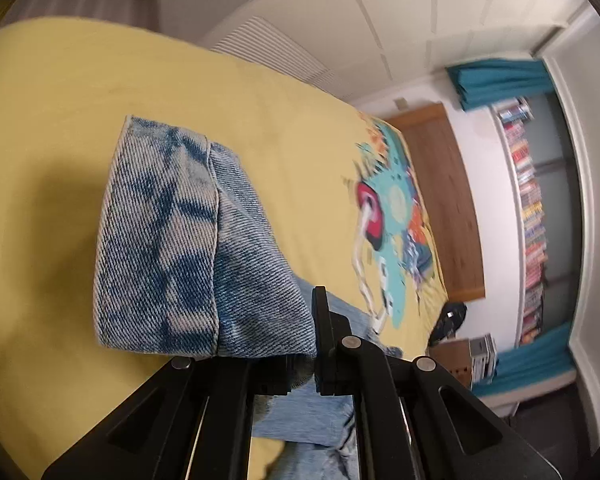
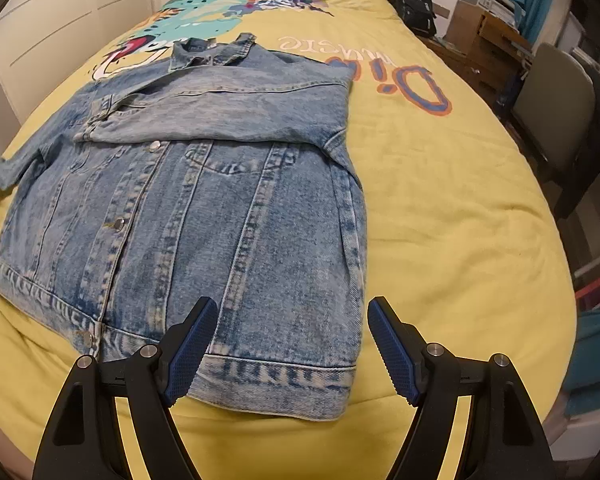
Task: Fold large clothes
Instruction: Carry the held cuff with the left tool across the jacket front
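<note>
Our left tool (image 1: 300,344) grips the sleeve cuff (image 1: 160,236) to fold it across the denim jacket (image 2: 204,208), while our right tool (image 2: 290,344) hovers released.

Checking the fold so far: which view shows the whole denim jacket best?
The right wrist view: the denim jacket lies spread on the bed, one sleeve folded across. The left wrist view shows only its cuff, clamped in the left claw.

The left claw (image 1: 300,344) pinches a denim sleeve cuff (image 1: 160,240) above the yellow bedspread (image 1: 60,100).
</note>
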The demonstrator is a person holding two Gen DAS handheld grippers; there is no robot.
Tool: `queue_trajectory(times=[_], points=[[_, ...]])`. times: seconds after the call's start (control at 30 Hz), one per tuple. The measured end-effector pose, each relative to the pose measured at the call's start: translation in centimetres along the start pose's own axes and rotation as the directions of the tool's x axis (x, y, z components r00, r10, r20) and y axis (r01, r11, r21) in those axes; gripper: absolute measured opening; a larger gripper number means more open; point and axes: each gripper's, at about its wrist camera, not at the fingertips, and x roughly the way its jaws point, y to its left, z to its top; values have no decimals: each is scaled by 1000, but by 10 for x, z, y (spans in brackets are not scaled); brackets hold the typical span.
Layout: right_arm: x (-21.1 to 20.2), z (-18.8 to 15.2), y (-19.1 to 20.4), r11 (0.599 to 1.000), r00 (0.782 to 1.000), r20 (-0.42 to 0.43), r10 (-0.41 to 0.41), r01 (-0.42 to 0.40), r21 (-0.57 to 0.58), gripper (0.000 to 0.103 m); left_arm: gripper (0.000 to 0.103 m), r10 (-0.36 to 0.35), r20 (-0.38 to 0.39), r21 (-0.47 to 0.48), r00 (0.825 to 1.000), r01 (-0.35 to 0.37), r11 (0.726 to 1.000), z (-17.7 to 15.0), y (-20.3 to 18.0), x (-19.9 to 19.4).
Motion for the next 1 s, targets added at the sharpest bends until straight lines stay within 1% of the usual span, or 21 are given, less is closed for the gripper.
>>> queue_trajectory(times=[0.17, 0.37, 0.5, 0.63, 0.77, 0.87, 0.97, 1.0], points=[[3, -2, -5, 1000, 1000, 4, 17, -17, 10, 78, 5, -33, -40, 78, 999, 36, 996, -17, -52, 24], [4, -5, -16, 999, 999, 16, 32, -32, 32, 78, 5, -62, -107, 165, 992, 80, 983, -51, -108, 53], [3, -5, -27, 997, 999, 25, 37, -39, 60, 78, 5, -75, -158, 224, 984, 110, 968, -78, -145, 78], [3, -6, -40, 995, 998, 31, 46, -49, 88, 78, 5, -91, -213, 266, 973, 148, 953, -110, -179, 100], [2, -5, -51, 993, 998, 40, 51, -55, 106, 78, 5, -99, -272, 316, 957, 186, 930, -146, -213, 124], [2, -4, -59, 991, 998, 45, 51, -56, 120, 78, 5, -101, -319, 355, 942, 218, 909, -178, -241, 143], [2, -3, -68, 989, 998, 49, 50, -57, 133, 78, 5, -94, -372, 391, 923, 248, 887, -214, -265, 162], [2, -3, -71, 989, 998, 50, 50, -57, 140, 78, 5, -93, -385, 398, 918, 256, 881, -222, -268, 164]])
